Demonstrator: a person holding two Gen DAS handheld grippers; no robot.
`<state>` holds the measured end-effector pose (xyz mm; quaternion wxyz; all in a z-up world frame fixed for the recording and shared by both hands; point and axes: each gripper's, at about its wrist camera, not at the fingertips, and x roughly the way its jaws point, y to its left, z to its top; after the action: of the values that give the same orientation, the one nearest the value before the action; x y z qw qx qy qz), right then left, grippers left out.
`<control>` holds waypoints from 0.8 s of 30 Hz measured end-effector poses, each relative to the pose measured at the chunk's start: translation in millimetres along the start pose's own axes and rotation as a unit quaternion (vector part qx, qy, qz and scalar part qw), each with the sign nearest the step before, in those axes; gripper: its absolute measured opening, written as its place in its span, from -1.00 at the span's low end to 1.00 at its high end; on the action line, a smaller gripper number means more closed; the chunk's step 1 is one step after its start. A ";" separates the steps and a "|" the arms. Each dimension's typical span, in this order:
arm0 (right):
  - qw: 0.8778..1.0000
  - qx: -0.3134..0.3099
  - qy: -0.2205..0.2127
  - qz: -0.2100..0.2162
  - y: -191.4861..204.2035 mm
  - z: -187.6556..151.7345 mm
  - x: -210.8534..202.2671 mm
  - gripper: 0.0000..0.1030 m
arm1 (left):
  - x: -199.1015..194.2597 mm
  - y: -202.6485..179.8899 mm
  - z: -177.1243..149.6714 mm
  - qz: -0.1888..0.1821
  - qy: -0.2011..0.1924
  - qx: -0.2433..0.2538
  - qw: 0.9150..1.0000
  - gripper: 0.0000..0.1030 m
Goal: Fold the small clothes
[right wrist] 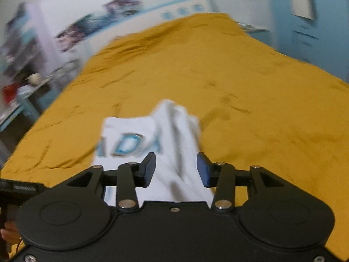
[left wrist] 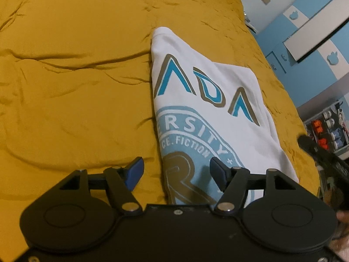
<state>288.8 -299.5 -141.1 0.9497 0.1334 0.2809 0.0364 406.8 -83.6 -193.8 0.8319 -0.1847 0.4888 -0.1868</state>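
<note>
A white T-shirt with a blue and brown print lies partly folded on the yellow bedspread. My left gripper is open, hovering over the shirt's near left edge, holding nothing. In the right wrist view the same shirt shows blurred, with a bunched white fold running between the fingers. My right gripper is open above that fold and grips nothing. The right gripper's body also shows in the left wrist view at the right edge.
The bedspread is wrinkled and wide around the shirt. Blue and white cupboards stand past the bed's right edge. A cluttered desk and shelves stand left of the bed.
</note>
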 end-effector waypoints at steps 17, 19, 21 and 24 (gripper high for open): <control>0.997 -0.032 0.072 0.002 -0.6 21.4 90.2 -0.79 | 62.3 -4.0 55.5 0.003 -0.037 -0.032 0.999 -0.23; 0.999 -0.021 0.050 0.007 -0.7 24.7 70.9 -0.83 | 54.2 0.4 54.3 -0.013 -0.043 -0.031 0.999 -0.23; 0.999 -0.003 0.039 0.009 -6.1 27.1 56.0 -0.84 | 51.9 4.6 54.1 -0.025 -0.039 -0.030 0.998 -0.21; 0.998 0.015 0.060 -0.002 -22.2 16.6 64.9 -0.84 | 60.1 9.3 53.7 -0.016 -0.023 -0.027 0.999 -0.09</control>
<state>352.2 -315.3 -167.8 0.9291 0.1444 0.3384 0.0380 482.5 -98.4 -218.7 0.8346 -0.2189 0.4716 -0.1821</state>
